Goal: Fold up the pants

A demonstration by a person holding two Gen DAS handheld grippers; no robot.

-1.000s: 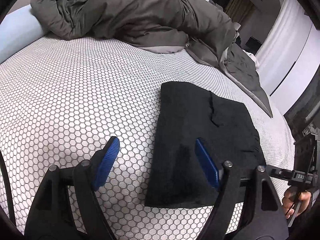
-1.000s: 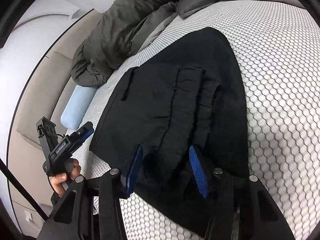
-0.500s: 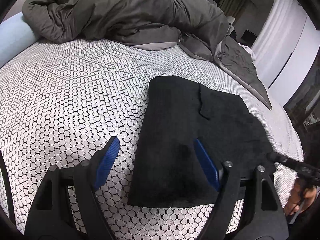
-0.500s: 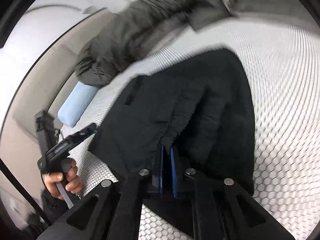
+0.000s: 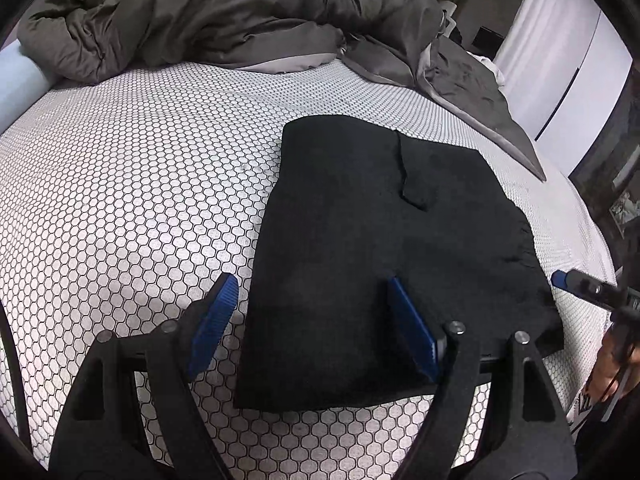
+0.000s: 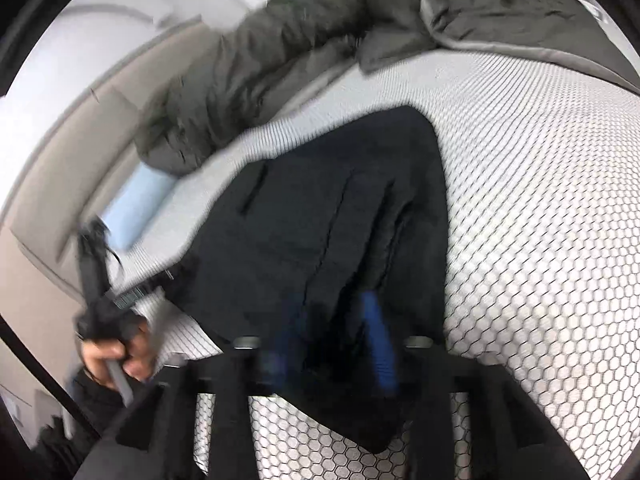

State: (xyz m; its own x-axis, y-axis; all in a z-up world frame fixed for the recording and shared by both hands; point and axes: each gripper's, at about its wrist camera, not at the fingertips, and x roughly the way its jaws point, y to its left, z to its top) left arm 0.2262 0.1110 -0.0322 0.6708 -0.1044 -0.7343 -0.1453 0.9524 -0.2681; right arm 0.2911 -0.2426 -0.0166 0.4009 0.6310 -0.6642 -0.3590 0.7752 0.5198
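Bed (image 5: 132, 184): white cover with a black honeycomb print, filling most of both views.
Duvet (image 5: 224, 12): dark grey, bunched in a heap along the far side of the bed, one flap trailing toward the far right corner.
Pants (image 5: 380, 248): black, folded into a flat rectangle, lying on the bed near its front edge, well apart from the duvet; a short seam or pocket edge showing on the top layer.
Pants, right wrist view (image 6: 332, 240): same folded stack, slanted across the frame, gathered folds near the bottom; picture blurred.
Pillow (image 5: 18, 80): pale blue, at the far left edge of the bed, partly under the duvet.
Left gripper (image 5: 310, 326): spread wide open, blue pads apart, nothing between them; left finger over bare bed just beside the pants' left edge, right finger over the cloth.
Right gripper (image 6: 332, 344): blue pads parted, hovering at the near edge of the pants with dark cloth between them; blurred, contact with the cloth impossible to tell.
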